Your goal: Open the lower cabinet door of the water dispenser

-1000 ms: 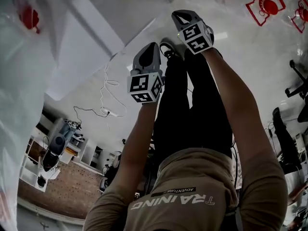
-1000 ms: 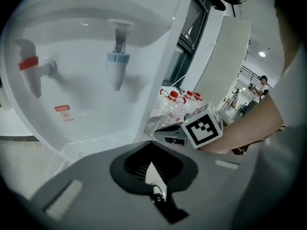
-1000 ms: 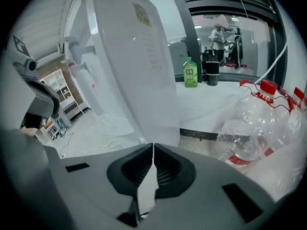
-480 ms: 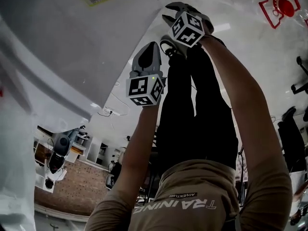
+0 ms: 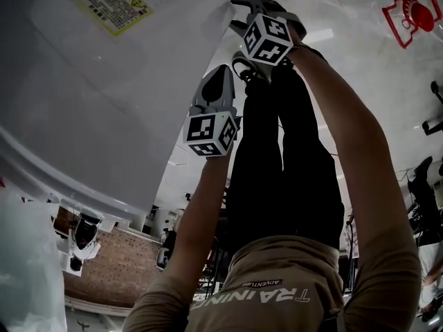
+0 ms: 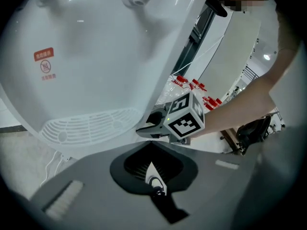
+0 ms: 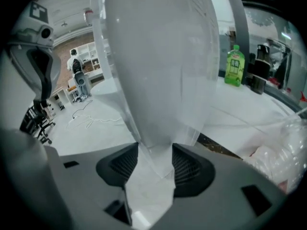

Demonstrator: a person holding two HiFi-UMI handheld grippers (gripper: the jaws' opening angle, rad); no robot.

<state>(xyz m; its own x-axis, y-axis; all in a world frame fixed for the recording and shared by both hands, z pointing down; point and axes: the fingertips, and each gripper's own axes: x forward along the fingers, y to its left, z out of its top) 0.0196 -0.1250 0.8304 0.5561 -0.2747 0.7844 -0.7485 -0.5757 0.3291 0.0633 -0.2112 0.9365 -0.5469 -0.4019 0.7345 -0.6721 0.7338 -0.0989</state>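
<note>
My left tool [image 5: 220, 78] hangs in front of my legs with its jaws together and nothing between them, short of the water dispenser [image 6: 96, 56]. A little further out, my right tool [image 5: 243, 16] is at the edge of the lower cabinet door [image 5: 104, 102]. Its jaws are opening and already stand wide, with the door's white edge between the pads. The door is the big white panel on my left in the head view, and it carries a yellow label [image 5: 111, 7] near the far end. On the dispenser's front, the left gripper view shows a drip grille [image 6: 86, 124] and a red sticker [image 6: 45, 63]. Beyond the door, the right gripper view shows a green bottle [image 7: 235, 68] standing on a counter [image 7: 249, 102], and loose cables [image 7: 91, 119] lying on the floor [image 7: 86, 128].
</note>
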